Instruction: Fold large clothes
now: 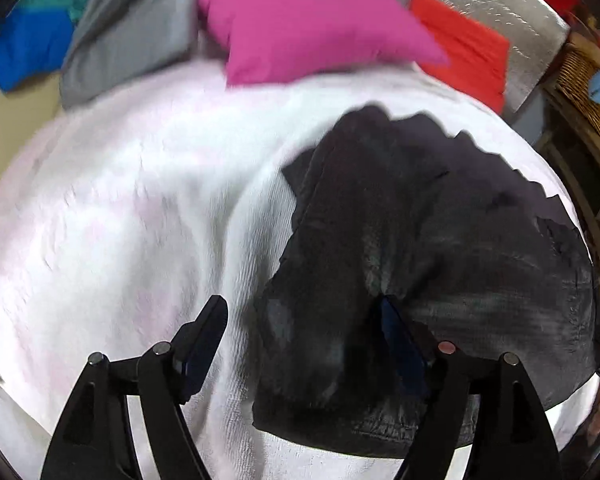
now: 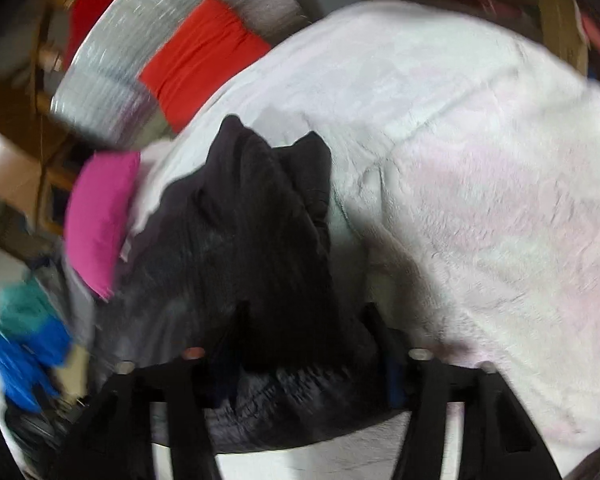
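Black garment (image 1: 420, 240) lies bunched on the white fleece blanket (image 1: 120, 200), toward its right side in your left wrist view, with the pink cushion (image 1: 300, 20) and red cloth (image 1: 468, 48) at the blanket's far edge. Your left gripper (image 1: 304, 320) has its jaws spread wide, the right finger against the dark fabric, the left over bare blanket. Your right gripper (image 2: 304, 320) also stands spread, the garment's folds bulging between its fingers; blur hides whether they touch the fabric.

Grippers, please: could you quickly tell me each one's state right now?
Left gripper: open, over the black garment's edge.
Right gripper: open, fingers astride the black garment.
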`<state>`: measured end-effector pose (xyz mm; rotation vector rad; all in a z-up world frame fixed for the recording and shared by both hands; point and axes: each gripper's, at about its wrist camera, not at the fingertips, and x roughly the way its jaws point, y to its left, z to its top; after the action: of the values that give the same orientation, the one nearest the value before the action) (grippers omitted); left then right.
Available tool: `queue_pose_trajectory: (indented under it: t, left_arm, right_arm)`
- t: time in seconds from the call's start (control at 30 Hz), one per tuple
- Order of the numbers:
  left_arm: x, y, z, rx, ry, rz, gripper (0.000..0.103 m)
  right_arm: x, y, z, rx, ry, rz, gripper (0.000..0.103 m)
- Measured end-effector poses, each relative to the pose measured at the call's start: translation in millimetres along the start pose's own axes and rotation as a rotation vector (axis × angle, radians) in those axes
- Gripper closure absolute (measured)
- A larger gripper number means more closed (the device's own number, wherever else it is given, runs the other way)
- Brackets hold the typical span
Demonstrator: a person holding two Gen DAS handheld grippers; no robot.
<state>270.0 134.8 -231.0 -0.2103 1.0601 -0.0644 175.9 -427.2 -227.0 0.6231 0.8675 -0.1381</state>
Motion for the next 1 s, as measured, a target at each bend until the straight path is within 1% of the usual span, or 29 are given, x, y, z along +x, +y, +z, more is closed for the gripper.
queue_pose_trajectory:
  t: [0.03, 0.07, 0.13, 0.17, 0.2, 0.27, 0.3, 0.37, 0.4, 0.47, 0.53, 0.57, 0.6, 0.67, 0.7, 0.73, 0.8, 0.83, 0.87, 0.93, 1.0]
  left_arm:
    - [0.4, 1.9, 0.3, -0.010, 0.000, -0.010, 0.023]
    - [-0.1, 2.8, 0.5, -0.009, -0.001, -0.012, 0.023]
    - [-2.5, 0.2, -0.4, 0.012, -0.013, 0.009, 0.023]
    - [-3.2, -2.0, -0.7, 0.023, -0.019, 0.019, 0.023]
    - [-3.8, -2.2, -0.8, 0.027, -0.021, 0.020, 0.023]
    - [-3.2, -0.1, 0.3, 0.008, -0.015, 0.003, 0.023]
    - [-3.9, 3.4, 0.8, -0.012, -0.011, -0.011, 0.023]
    - [-8.9, 2.8, -1.6, -0.030, -0.024, -0.005, 0.023]
    - [-10.8, 1.8, -2.8, -0.030, -0.037, 0.009, 0.023]
    - [-22.1, -5.4, -6.4, -0.002, -0.096, 0.082, 0.023]
    - [-34.0, -13.5, -11.6, 0.040, -0.159, 0.157, 0.023]
    - [-39.8, -17.6, -14.1, 0.058, -0.189, 0.190, 0.023]
    - [-46.7, -22.0, -18.1, 0.074, -0.221, 0.215, 0.023]
    - [-54.1, -25.8, -21.4, 0.085, -0.256, 0.230, 0.023]
    - [-57.6, -28.2, -23.4, 0.091, -0.272, 0.232, 0.023]
    - [-59.3, -29.9, -23.9, 0.098, -0.282, 0.233, 0.023]
    - [-62.5, -36.3, -24.4, 0.122, -0.308, 0.249, 0.023]
    - [-64.1, -40.2, -24.5, 0.138, -0.324, 0.264, 0.023]
    - [-65.7, -42.9, -24.6, 0.150, -0.337, 0.277, 0.023]
    - [-68.4, -46.7, -24.2, 0.165, -0.357, 0.291, 0.023]
    - [-71.2, -50.2, -24.5, 0.176, -0.377, 0.294, 0.023]
  right_arm:
    - [-3.7, 2.9, 0.7, -0.019, -0.017, -0.010, 0.062]
    - [-10.9, 7.6, -0.9, -0.034, -0.050, -0.022, 0.064]
    - [-18.1, 10.9, -2.1, -0.031, -0.082, -0.028, 0.065]
    - [-16.5, 10.3, -2.9, -0.029, -0.079, -0.042, 0.065]
    - [-9.4, 8.0, -3.2, -0.022, -0.054, -0.066, 0.065]
    - [5.1, 0.0, -4.1, 0.004, 0.010, -0.093, 0.056]
    - [5.6, -3.3, -4.1, 0.027, 0.016, -0.083, 0.056]
    - [-5.3, -4.6, -3.7, 0.037, -0.002, -0.057, 0.055]
    - [-9.8, -6.3, -4.7, 0.045, -0.008, -0.053, 0.055]
    - [-16.4, -10.7, -8.6, 0.070, -0.009, -0.066, 0.042]
    - [-26.6, -13.7, -12.7, 0.087, -0.028, -0.087, 0.038]
    - [-33.9, -12.0, -14.7, 0.083, -0.050, -0.100, 0.038]
    - [-44.8, -7.6, -17.4, 0.064, -0.093, -0.129, 0.038]
    - [-66.2, 8.5, -22.2, -0.005, -0.212, -0.195, 0.038]
    - [-80.6, 22.7, -25.0, -0.066, -0.294, -0.222, 0.038]
    - [-89.4, 31.0, -25.8, -0.101, -0.327, -0.221, 0.038]
    - [-101.0, 58.7, -26.7, -0.212, -0.386, -0.209, 0.040]
    - [-99.8, 67.5, -25.5, -0.245, -0.387, -0.212, 0.045]
    - [-94.8, 80.1, -23.5, -0.300, -0.370, -0.213, 0.053]
    - [-84.5, 88.4, -22.9, -0.339, -0.333, -0.212, 0.059]
    - [-61.0, 89.2, -16.4, -0.330, -0.264, -0.202, 0.061]
